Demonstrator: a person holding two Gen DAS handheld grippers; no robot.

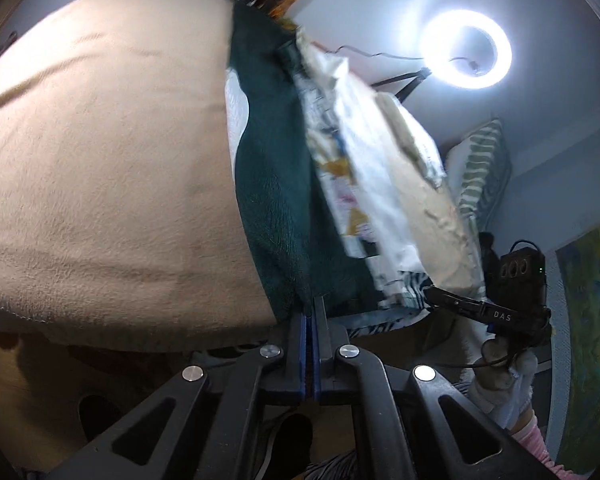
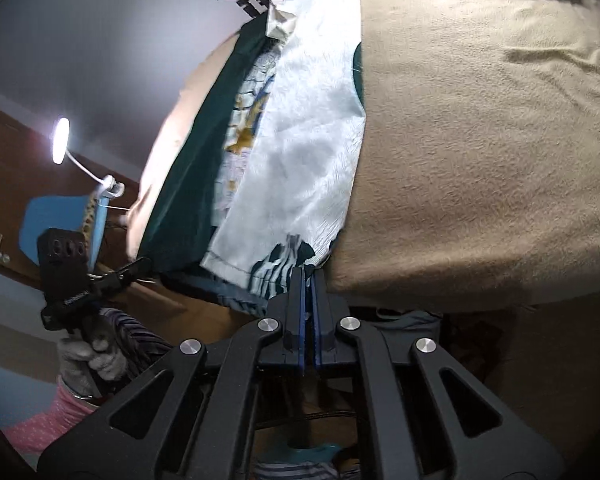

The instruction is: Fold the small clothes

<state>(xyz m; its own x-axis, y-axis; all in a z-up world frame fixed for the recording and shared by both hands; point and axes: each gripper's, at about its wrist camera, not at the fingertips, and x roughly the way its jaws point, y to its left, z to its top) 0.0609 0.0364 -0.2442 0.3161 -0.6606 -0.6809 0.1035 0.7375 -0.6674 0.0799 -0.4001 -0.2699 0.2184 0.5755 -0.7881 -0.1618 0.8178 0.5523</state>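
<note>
**Mia:** Cloth first! From the left wrist camera, the left gripper (image 1: 310,304) has its two fingers pressed tight on the dark green edge of the little garment (image 1: 276,184). The garment is green outside, white with prints inside.

**Ben:** Where is it?

**Mia:** Stretched between both grippers, with its far part on the tan blanket (image 1: 100,160). The right gripper (image 1: 434,291) is off to the right, pinching the other near corner. A gloved hand (image 1: 500,360) holds that tool.

**Ben:** Any boxes or baskets?

**Mia:** I see none in these pictures.

**Ben:** And the room?

**Mia:** A bright ring light (image 1: 466,54) shines by the pale wall. A striped pillow (image 1: 482,168) sits behind.

**Ben:** Now the right wrist camera?

**Mia:** The right gripper (image 2: 309,276) is squeezed tight on the striped corner of the garment (image 2: 308,140). The white side faces up. The left gripper (image 2: 145,263) bites the green corner, held by a gloved hand (image 2: 88,360) with a pink sleeve (image 2: 48,420).

**Ben:** The bed?

**Mia:** The tan blanket (image 2: 480,140) covers it. A lamp (image 2: 61,140) glows near a blue chair (image 2: 54,220).
</note>
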